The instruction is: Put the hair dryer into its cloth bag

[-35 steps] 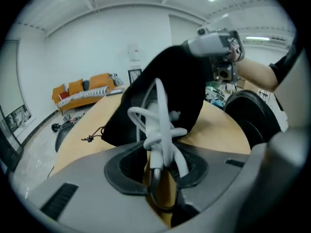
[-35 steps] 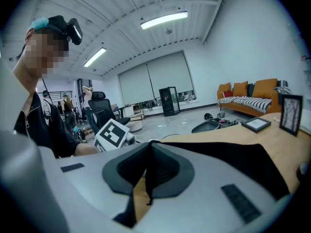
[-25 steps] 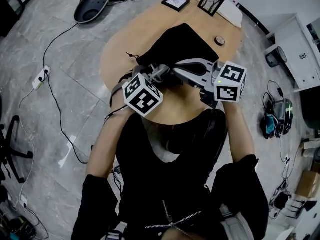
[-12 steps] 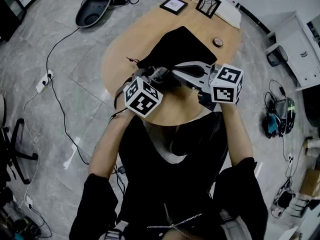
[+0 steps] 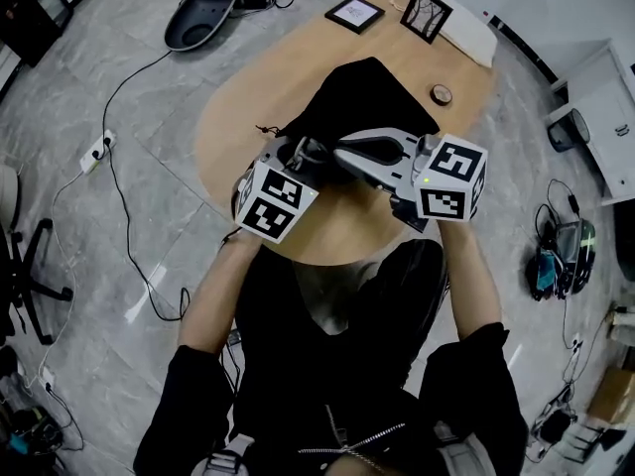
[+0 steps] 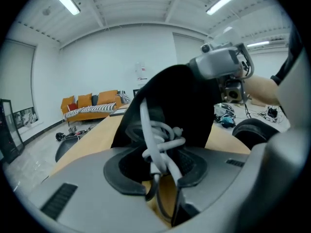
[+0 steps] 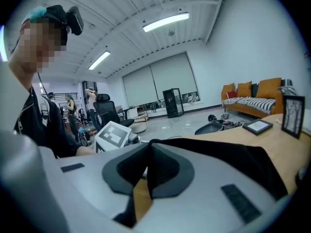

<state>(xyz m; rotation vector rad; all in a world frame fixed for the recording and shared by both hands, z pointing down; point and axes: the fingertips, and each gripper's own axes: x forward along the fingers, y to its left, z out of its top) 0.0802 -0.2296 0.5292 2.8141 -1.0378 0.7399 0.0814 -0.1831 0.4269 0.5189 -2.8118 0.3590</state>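
while right gripper (image 7: 148,174) pinches bag (image 5: 362,92) — cord (image 6: 160,142) looks knotted.

Left gripper (image 6: 158,174): jaws have just been closing, now pressed on coiled cord (image 6: 159,141). Gripper body rolled, shifted toward lower left of frame.

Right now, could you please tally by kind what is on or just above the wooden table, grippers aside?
Picture frames: 2
Black cloth bag: 1
Coiled pale cord: 1
Small round object: 1
White flat item: 1
Total: 6
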